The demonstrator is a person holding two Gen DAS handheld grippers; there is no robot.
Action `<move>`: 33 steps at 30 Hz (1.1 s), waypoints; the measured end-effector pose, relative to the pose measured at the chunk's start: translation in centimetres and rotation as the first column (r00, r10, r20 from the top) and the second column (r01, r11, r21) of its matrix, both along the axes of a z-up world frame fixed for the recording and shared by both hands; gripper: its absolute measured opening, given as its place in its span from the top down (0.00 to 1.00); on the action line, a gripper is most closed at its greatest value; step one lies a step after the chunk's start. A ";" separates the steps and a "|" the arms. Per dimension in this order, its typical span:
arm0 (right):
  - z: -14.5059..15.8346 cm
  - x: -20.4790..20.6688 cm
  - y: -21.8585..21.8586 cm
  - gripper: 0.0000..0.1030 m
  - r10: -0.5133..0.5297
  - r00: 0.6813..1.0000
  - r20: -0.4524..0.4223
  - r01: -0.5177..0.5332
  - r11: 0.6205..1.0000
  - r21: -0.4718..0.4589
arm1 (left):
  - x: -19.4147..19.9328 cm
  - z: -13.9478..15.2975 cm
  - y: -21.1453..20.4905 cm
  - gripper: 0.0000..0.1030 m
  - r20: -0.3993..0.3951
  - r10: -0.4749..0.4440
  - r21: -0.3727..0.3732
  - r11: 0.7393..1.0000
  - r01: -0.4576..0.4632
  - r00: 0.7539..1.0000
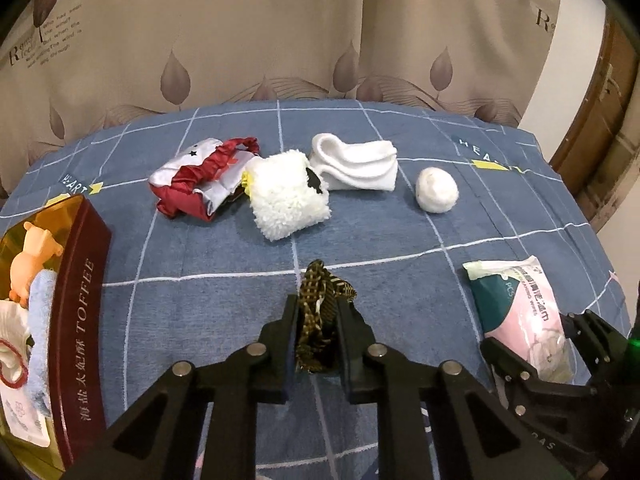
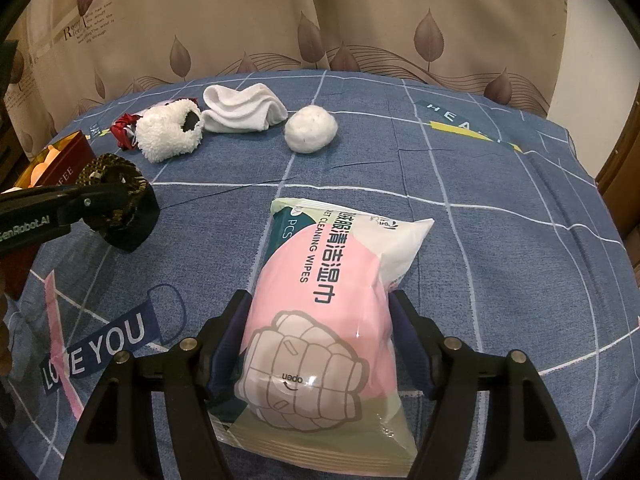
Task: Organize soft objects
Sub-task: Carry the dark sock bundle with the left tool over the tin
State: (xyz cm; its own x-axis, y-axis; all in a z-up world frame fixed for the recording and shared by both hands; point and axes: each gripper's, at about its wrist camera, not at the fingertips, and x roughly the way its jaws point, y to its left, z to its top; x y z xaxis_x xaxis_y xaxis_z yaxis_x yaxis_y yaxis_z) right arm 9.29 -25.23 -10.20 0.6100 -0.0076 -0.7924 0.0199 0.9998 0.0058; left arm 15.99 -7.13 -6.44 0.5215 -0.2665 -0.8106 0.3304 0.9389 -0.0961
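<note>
My left gripper (image 1: 318,312) is shut on a brown-and-black patterned cloth (image 1: 322,300), held above the blue bedspread; it also shows in the right wrist view (image 2: 116,184). My right gripper (image 2: 320,304) is shut on a pink pack of cleaning wipes (image 2: 328,292), which also shows in the left wrist view (image 1: 516,308). Farther back lie a red-and-white cloth (image 1: 204,176), a fluffy white item (image 1: 288,200), a folded white towel (image 1: 356,164) and a white ball (image 1: 437,190).
A dark red toffee tin (image 1: 78,280) stands at the left, holding a blue towel, a peach toy and white items. A curtain hangs behind the bed. The bedspread's (image 2: 480,240) far and right edges drop off.
</note>
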 end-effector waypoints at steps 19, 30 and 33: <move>0.0 0.0 0.0 0.35 -0.001 1.000 0.002 0.001 1.000 0.000 | -0.9 3.2 3.1 0.84 0.047 0.033 0.026 0.999 -0.034 0.998; 0.0 0.1 0.1 0.35 -0.001 1.000 0.002 0.001 1.000 -0.003 | -1.0 6.1 8.3 0.84 0.098 0.109 0.052 0.992 -0.114 0.989; 0.0 0.0 0.0 0.35 -0.001 1.000 0.002 0.001 1.000 -0.002 | -0.9 6.6 10.5 0.84 0.114 0.147 0.057 0.986 -0.154 0.983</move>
State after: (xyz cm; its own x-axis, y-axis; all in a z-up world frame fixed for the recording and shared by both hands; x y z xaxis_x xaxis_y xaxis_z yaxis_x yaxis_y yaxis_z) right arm 9.32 -25.22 -10.22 0.6114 -0.0099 -0.7913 0.0213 0.9998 0.0040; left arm 15.05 3.41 0.17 0.6379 -0.1266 -0.7597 0.1901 0.9818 -0.0040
